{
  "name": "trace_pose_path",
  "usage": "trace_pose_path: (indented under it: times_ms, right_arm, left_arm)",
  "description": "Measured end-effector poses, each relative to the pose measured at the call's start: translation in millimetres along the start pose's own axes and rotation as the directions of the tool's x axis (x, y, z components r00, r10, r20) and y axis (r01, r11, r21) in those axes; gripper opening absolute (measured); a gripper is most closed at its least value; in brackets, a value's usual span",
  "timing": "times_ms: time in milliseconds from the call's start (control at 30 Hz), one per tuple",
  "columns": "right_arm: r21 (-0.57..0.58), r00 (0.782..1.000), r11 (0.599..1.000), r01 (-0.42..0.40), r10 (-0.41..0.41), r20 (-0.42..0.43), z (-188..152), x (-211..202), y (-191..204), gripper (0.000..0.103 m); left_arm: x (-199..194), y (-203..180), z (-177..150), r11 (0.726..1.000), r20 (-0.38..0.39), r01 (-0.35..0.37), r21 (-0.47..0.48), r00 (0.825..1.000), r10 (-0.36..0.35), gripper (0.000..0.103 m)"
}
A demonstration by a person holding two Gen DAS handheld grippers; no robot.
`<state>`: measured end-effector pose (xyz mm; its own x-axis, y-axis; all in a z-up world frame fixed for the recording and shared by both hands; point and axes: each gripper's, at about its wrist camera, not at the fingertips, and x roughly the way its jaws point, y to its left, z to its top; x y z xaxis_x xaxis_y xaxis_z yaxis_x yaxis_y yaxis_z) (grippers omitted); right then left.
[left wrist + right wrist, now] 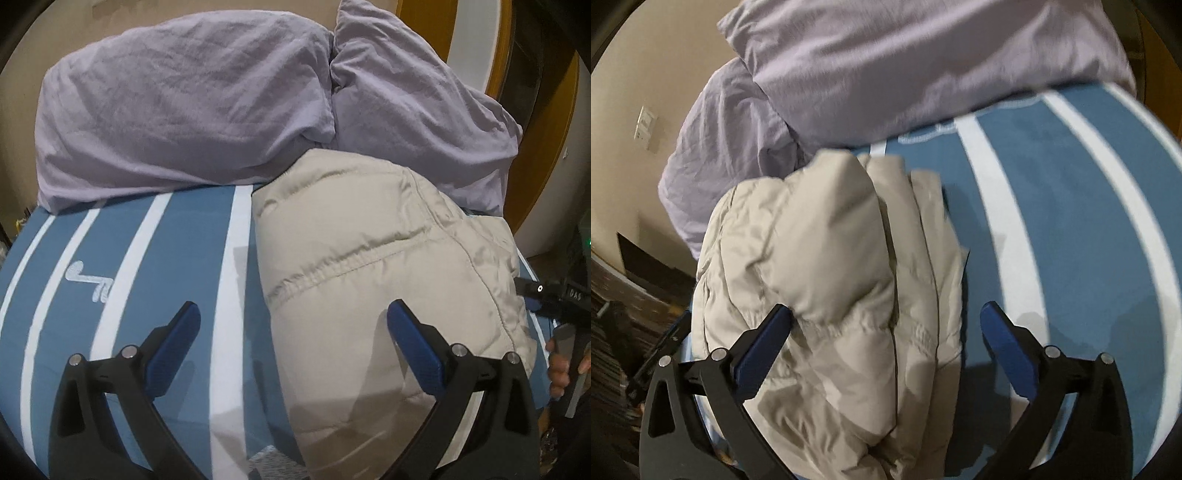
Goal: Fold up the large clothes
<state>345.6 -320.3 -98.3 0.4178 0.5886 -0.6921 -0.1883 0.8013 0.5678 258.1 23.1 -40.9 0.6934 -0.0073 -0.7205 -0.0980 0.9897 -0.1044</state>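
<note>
Beige puffer jacket folded on striped bedsheet, jaws apart

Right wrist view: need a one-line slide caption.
Open right tool poised over the folded beige puffer jacket on the blue-and-white striped bedcover, lilac pillows behind.

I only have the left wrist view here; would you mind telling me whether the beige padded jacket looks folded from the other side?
Observer: Yes. The right wrist view shows the jacket stacked in several layers, edges facing the camera.
Operator: Is the right gripper holding it?
Observer: No. The right gripper is open, its left finger over the jacket and its right finger over the striped sheet.
Operator: Anything beyond the jacket's far side?
Observer: A wall switch plate shows on the beige wall, left of the lilac bedding.
</note>
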Motion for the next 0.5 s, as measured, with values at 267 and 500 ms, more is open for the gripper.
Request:
trace_pose_path:
  times_ms: [267, 500]
  right_arm:
    - [0.088, 0.99, 0.988, -0.129, 0.134, -0.05, -4, 21, -17, 0.102]
    - [0.128, 0.971, 0.966, -0.226, 0.234, -0.052, -7, 29, -25, 0.102]
  left_arm:
    - [15, 3, 1, 0.997, -0.027, 0.059, -0.056, 0.998, -0.06, 0.101]
    - [37, 20, 1, 0.959, -0.052, 0.182, -0.215, 0.979, -0.198, 0.101]
